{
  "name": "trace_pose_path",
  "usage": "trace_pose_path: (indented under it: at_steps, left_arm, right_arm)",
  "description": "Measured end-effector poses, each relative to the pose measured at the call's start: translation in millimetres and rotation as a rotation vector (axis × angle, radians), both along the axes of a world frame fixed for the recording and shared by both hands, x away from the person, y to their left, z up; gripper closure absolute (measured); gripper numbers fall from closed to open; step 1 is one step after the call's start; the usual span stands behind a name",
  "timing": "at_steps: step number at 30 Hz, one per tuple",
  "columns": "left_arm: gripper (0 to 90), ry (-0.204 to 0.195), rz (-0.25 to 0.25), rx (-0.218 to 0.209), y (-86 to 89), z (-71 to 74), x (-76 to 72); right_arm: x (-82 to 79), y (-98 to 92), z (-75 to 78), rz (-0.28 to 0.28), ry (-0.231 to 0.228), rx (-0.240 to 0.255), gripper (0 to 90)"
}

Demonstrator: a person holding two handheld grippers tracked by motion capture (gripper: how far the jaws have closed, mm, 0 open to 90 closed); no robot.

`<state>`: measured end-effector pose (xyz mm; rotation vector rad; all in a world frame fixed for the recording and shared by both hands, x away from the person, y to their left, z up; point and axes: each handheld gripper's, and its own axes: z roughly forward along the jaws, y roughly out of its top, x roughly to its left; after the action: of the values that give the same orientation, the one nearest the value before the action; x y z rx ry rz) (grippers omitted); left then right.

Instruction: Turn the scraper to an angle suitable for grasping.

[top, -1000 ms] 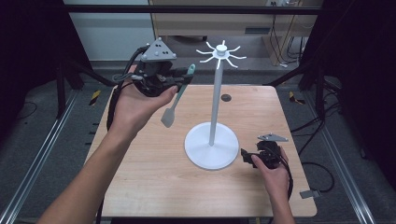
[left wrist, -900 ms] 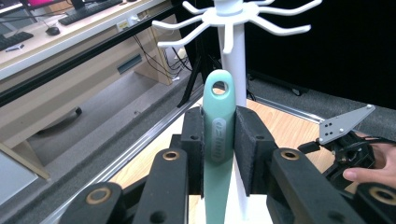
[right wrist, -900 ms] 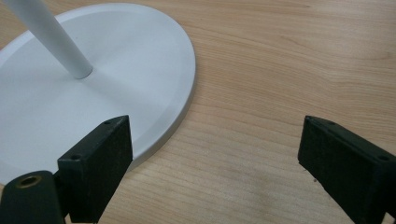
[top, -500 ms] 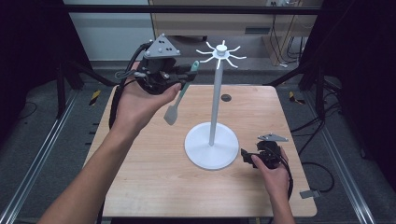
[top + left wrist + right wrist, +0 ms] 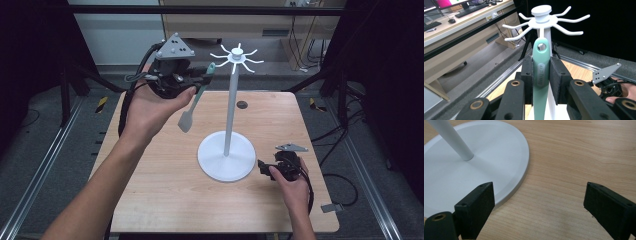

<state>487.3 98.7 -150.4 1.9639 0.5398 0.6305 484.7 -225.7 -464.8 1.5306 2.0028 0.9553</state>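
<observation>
Left gripper [image 5: 199,80] edged its clamped green spatula [image 5: 541,75] closer to hook stand [image 5: 230,120]; hanging step, next thread handle hole onto a prong. Right gripper [image 5: 539,210] wide open, empty, by base.

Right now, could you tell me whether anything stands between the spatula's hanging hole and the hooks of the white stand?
Nothing visible does. The left gripper holds the green spatula upright, its hole just below the stand's hooks, with open air between them.

Black tongs [image 5: 202,80] w/ grey 3-cornered plates, cables.
</observation>
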Motion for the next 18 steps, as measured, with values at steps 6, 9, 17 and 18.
trace_pose_path:
  at_steps: [6, 9, 17, 18]
  left_arm:
    - [74.6, -0.005, -0.002, 0.006, -4.0, 3.1, 0.3]
    - [74.6, -0.003, 0.0, 0.008, -4.6, 2.0, 1.6]
    - [74.6, 0.003, 0.001, 0.006, -4.2, 0.6, 2.9]
    - [74.6, 0.002, 0.001, 0.005, -4.1, 0.7, 2.7]
  right_arm:
    - [0.1, 0.2, -0.1, 0.003, 0.003, 0.002, 10.3]
    - [0.0, 0.5, 0.0, 0.003, 0.004, 0.004, 10.3]
    - [0.1, 0.7, -0.1, 0.005, 0.005, 0.002, 10.3]
    - [0.1, 0.7, -0.1, 0.005, 0.005, 0.001, 10.3]
